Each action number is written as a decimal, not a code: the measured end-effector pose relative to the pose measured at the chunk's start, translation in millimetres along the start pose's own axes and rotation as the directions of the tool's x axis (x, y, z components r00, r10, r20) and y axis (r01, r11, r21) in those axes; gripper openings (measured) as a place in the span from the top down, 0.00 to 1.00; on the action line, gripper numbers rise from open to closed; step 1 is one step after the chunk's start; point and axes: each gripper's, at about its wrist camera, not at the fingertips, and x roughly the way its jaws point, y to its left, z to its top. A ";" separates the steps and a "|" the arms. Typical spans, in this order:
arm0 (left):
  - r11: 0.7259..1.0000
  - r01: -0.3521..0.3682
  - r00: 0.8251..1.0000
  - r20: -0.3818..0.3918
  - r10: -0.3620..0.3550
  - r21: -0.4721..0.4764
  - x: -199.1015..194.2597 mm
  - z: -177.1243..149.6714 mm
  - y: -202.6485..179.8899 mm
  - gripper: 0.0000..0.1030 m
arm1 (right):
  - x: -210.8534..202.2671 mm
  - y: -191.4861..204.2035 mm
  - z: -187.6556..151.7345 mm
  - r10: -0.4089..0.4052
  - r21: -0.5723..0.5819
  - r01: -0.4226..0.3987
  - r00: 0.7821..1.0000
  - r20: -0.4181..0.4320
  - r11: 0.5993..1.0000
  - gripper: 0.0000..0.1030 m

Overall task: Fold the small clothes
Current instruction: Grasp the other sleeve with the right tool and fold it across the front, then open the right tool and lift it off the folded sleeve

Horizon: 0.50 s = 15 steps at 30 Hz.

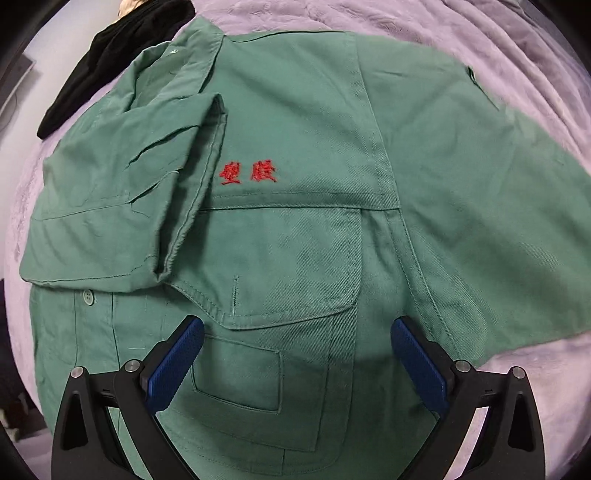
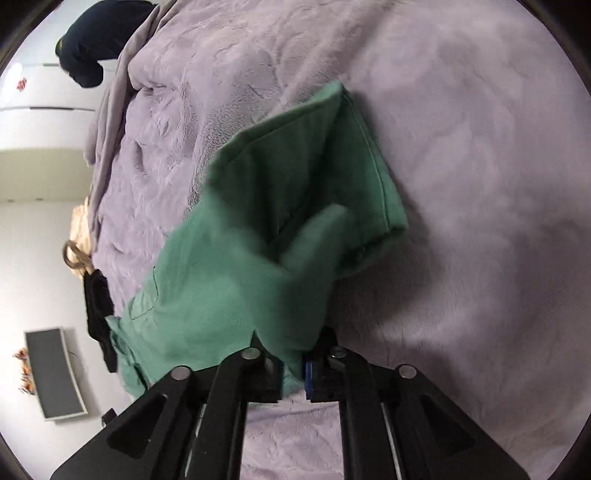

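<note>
Lilac plush bedding [image 1: 480, 33] is seen spread over a bed, its embossed pile filling both views, and on it a green work shirt [image 1: 295, 147] is laid front up. Red embroidered characters [image 1: 248, 172] are stitched on the chest just above a flapped pocket [image 1: 284, 258], and a pale button [image 1: 87, 296] is seen on the placket near the shirt's lower left. One sleeve [image 1: 122, 192] is folded across the chest, its cuff edge lying just beside the embroidery. The other sleeve [image 2: 295, 206] is seen from the right wrist camera stretched out over the bedding, its cuff end resting on the plush and its nearer part raised and blurred.

The left gripper [image 1: 297, 354] is held over the lower front of the shirt, below the pocket flap, with its blue pads [image 1: 177, 363] spread wide and nothing between them. The right gripper [image 2: 293, 373] is clamped on a fold of the outstretched sleeve, the cloth being pinched between its narrow jaws.

A black garment [image 1: 110, 59] is seen lying at the far edge of the bed beside the shirt's collar, and a cream-coloured item [image 2: 79, 236] is found at the same edge. Beyond the bed, a white wall [image 2: 40, 266] and a dark framed panel [image 2: 55, 373] are made out.
</note>
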 end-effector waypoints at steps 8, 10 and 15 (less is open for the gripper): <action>1.000 0.020 1.000 0.024 -0.019 -0.016 -26.7 -10.5 21.1 0.01 | -12.5 8.1 4.4 0.049 0.032 -0.052 0.996 0.079 0.998 0.67; 1.000 0.015 0.999 0.036 -0.014 -0.028 -36.6 -20.7 32.1 0.01 | -13.4 12.6 4.4 0.032 0.025 -0.034 0.995 0.089 0.999 0.96; 0.997 0.034 0.996 0.087 -0.028 -0.074 -56.2 -31.7 71.8 0.01 | -28.7 78.1 -9.5 -0.026 -0.215 0.061 0.986 0.163 0.975 0.96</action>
